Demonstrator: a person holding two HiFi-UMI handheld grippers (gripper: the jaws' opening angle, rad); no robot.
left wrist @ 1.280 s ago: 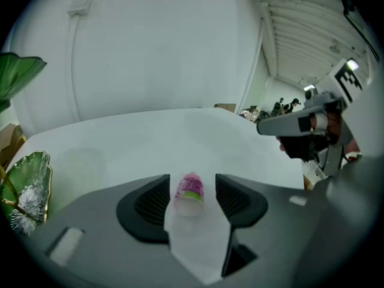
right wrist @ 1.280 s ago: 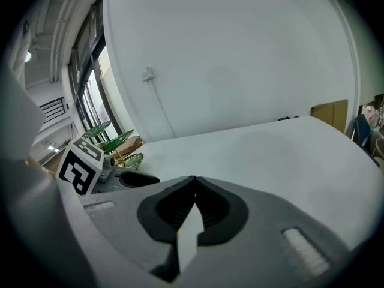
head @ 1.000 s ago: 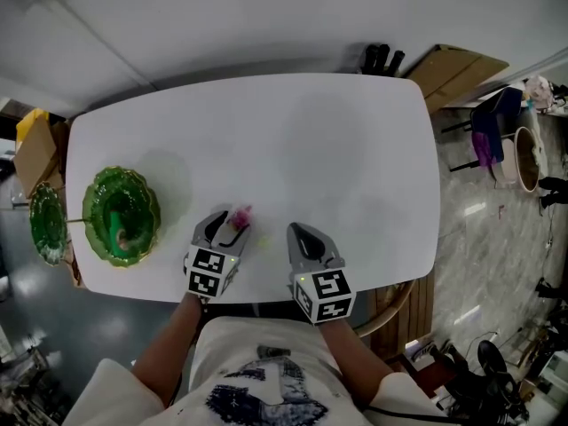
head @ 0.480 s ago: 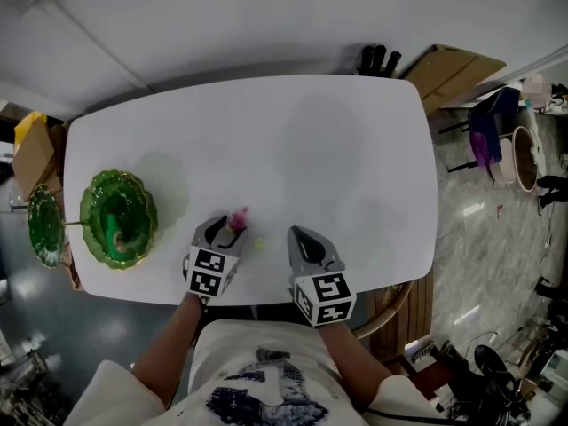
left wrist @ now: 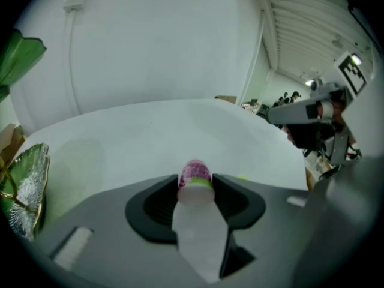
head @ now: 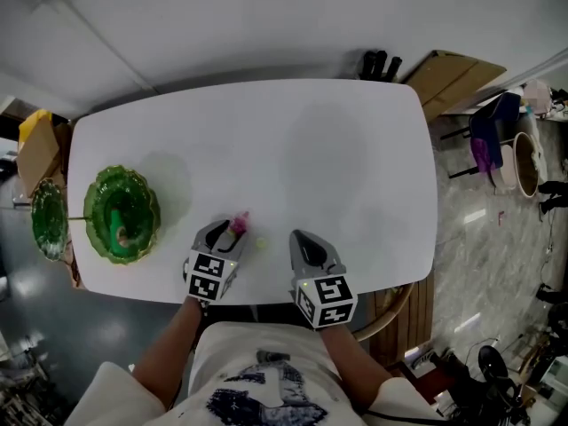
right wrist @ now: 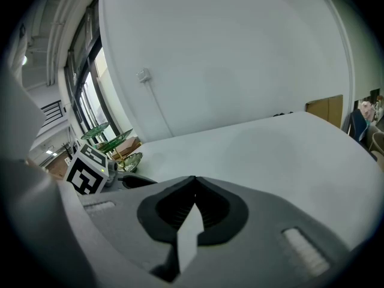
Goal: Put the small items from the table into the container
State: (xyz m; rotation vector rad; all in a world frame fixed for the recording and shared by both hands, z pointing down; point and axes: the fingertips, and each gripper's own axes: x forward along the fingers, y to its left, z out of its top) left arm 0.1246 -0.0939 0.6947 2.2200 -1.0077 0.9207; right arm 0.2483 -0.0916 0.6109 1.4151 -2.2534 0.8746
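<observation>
Grey jaws of the left gripper (left wrist: 196, 185) are closing on a small bottle (left wrist: 195, 174) near the front edge of the white table (head: 337, 149). The pads appear to meet its pale body on both sides, just below the green band and pink top. To its right, the right gripper (right wrist: 194, 188) hovers over bare tabletop, jaws pressed together with nothing between them.

The bottle looks like a light, stiff plastic thing with smooth rounded sides. It should lift with hardly any effort, but it could twist or squirt out of a skewed pinch. The sensible hold is square across the widest part of the body, under the band and not on the narrower cap, with only a modest squeeze.

Just right of the bottle lies a tiny yellow-green piece (head: 260, 243), too small to identify. It would probably need the fingertips brought right down to the surface.

Further left, well apart from the bottle, sits the green glass dish (head: 151, 204), evidently the container, with a pale item (head: 124, 235) already inside. Glass is brittle, so the bottle is better lowered in than dropped. A second green dish (head: 49, 222) sits beyond the table's left edge. The far half of the table is bare, and cardboard (head: 457, 71) leans past its far right corner.
</observation>
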